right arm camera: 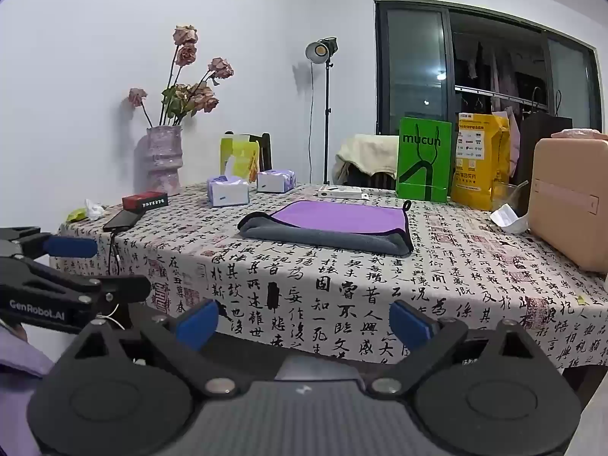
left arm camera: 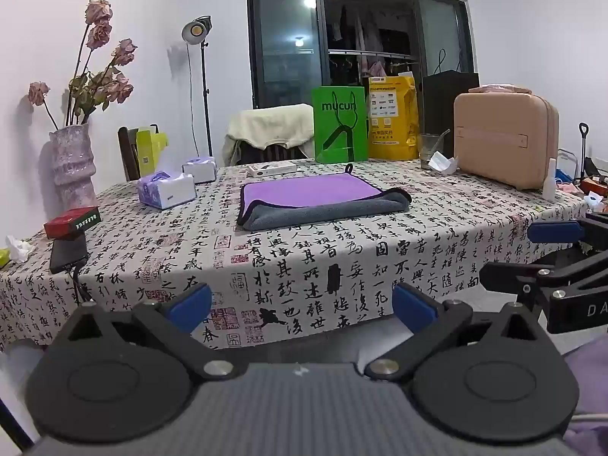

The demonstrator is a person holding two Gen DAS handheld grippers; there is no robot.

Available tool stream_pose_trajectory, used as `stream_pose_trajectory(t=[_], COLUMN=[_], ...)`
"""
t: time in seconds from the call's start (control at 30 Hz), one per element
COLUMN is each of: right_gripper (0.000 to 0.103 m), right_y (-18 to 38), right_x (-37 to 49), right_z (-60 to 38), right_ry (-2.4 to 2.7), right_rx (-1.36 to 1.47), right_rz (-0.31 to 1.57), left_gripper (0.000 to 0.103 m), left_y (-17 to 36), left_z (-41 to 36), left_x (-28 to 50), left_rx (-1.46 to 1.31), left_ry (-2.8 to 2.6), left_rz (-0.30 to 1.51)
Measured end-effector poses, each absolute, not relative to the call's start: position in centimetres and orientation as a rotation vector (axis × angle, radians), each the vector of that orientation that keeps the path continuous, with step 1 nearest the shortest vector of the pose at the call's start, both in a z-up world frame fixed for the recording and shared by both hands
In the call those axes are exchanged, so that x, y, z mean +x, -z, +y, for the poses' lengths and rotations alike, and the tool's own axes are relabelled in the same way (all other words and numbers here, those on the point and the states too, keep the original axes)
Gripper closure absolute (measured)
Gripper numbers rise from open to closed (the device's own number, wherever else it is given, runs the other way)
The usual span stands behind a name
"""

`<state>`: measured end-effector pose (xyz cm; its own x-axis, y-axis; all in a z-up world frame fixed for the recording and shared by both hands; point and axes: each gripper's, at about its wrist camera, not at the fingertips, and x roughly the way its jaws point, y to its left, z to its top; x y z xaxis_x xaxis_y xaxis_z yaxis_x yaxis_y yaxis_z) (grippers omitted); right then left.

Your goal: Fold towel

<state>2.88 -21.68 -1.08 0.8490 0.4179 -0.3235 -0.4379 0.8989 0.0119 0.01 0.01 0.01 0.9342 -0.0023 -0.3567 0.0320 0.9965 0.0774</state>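
Spreading under a calligraphy-print cloth, the desk [left arm camera: 342, 258] carries the towel [left arm camera: 319, 201] at its middle, purple face up with the grey near edge rolled over, apparently folded once. Both tools hang back off the near edge, well apart from it: left tool [left arm camera: 302, 306] and right tool [right arm camera: 304, 321] gape empty. Next, I judge, comes reaching in to pinch the corners for another fold.
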Motion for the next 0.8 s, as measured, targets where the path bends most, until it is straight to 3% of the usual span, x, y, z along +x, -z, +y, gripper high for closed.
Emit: stream_pose_trajectory(t=[0.8], right_gripper=[0.005], right_y=[1.18], right_x=[2.94], right_z=[-21.73], right_ry=[-0.452], right_rx=[-0.052], right_rz=[0.33], left_gripper=[0.0], left_y=[0.08], left_z=[0.04], left_x=[-0.14], left_rx=[0.083], left_ry=[0.017], left_rz=[0.368])
